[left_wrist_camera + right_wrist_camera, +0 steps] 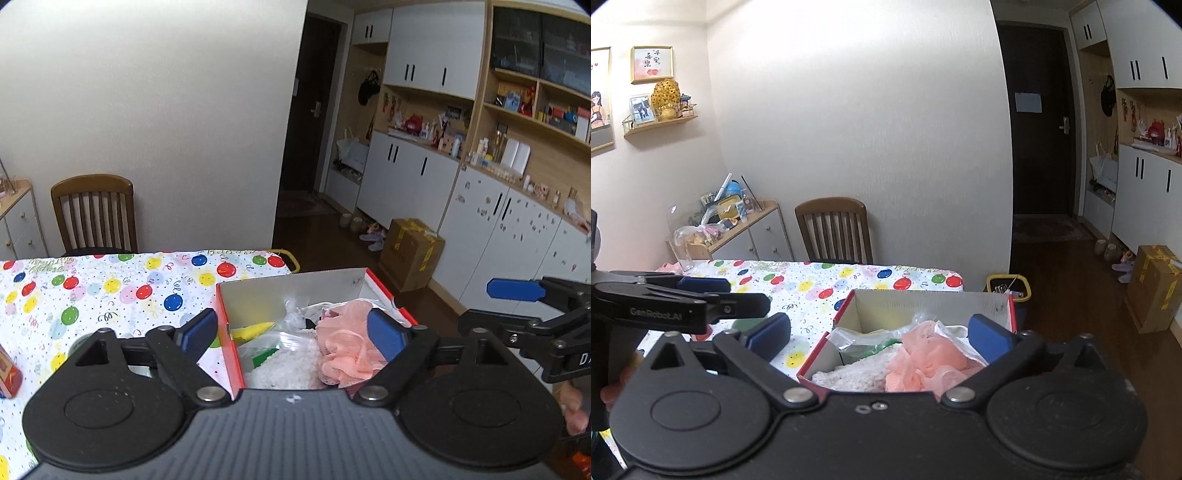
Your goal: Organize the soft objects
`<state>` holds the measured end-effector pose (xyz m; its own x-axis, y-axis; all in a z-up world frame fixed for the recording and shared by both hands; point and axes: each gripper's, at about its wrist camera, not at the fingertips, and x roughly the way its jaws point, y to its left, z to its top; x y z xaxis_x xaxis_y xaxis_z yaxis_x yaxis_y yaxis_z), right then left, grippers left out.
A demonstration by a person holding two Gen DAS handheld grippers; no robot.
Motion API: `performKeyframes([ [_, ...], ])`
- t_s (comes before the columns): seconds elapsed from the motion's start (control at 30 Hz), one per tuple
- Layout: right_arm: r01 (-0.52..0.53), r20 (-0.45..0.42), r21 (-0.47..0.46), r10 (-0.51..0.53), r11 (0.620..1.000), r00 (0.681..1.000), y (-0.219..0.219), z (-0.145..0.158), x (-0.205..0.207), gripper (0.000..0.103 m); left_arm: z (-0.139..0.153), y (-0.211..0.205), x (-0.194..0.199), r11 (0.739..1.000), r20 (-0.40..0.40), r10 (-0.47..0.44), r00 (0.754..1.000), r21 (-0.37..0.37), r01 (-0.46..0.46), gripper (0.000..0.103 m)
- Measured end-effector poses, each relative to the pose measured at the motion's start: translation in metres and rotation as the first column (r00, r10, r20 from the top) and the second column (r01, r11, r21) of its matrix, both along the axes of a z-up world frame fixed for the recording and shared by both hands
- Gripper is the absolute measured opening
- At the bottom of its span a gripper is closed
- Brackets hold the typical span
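A red-sided cardboard box [226, 332] with a pale inner lining sits at the right end of a table covered in a balloon-print cloth [110, 291], holding the soft items being sorted: a peach mesh bath pouf [343, 350] heaped on the right side, a white fluffy cloth [284, 369] lying low at the near edge, a crumpled clear plastic bag [291, 314] toward the middle, and a yellow and a green item [255, 330] tucked against the left wall, too covered to identify. From the right wrist camera the same box [960, 299] shows the pouf [927, 358] resting partly over the white cloth [857, 369], with the clear bag [857, 338] behind them. The left gripper [293, 332] hovers above the near edge of the box with its blue-padded fingers [384, 334] spread wide, one pad out over the tablecloth left of the box wall and the other over the pouf; nothing is clamped between them. The right gripper [879, 338] is likewise opened as far as it goes and empty-handed, its pads straddling the box opening, and it appears at the right edge of the left camera's view as well. A wooden chair [833, 229] stands against the wall beyond the table, and a taped cardboard carton [410, 254] sits on the floor by white cabinets [406, 170].
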<state>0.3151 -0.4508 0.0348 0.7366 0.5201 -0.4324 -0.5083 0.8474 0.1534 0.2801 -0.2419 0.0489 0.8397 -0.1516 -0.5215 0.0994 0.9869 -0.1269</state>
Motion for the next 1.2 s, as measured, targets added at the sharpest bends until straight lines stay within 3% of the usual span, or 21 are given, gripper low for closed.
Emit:
performKeyframes([
  [0.03, -0.001, 0.003, 0.004, 0.001, 1.000, 1.000, 0.000, 0.000, -0.002, 0.103, 0.000, 0.001, -0.004, 1.000, 0.005, 0.005, 1.000, -0.010, -0.005, 0.102],
  [0.17, 0.008, 0.013, 0.009, -0.008, 1.000, 1.000, 0.001, -0.003, -0.011, 0.103, 0.001, 0.001, -0.020, 1.000, 0.034, 0.012, 0.999, -0.021, -0.011, 0.103],
  [0.73, 0.077, -0.001, 0.029, -0.076, 0.997, 0.997, -0.001, -0.018, -0.037, 0.103, -0.012, -0.016, -0.051, 0.999, 0.054, -0.011, 0.998, 0.054, 0.008, 0.103],
  [1.03, 0.102, 0.006, 0.001, -0.102, 0.995, 0.995, -0.001, -0.021, -0.041, 0.103, -0.016, -0.018, -0.058, 0.999, 0.077, -0.031, 0.997, 0.010, 0.030, 0.103],
  [1.2, 0.104, 0.014, 0.006, -0.104, 0.995, 0.994, -0.002, -0.018, -0.042, 0.103, -0.015, -0.022, -0.057, 0.999, 0.091, -0.025, 0.996, 0.023, 0.023, 0.103],
])
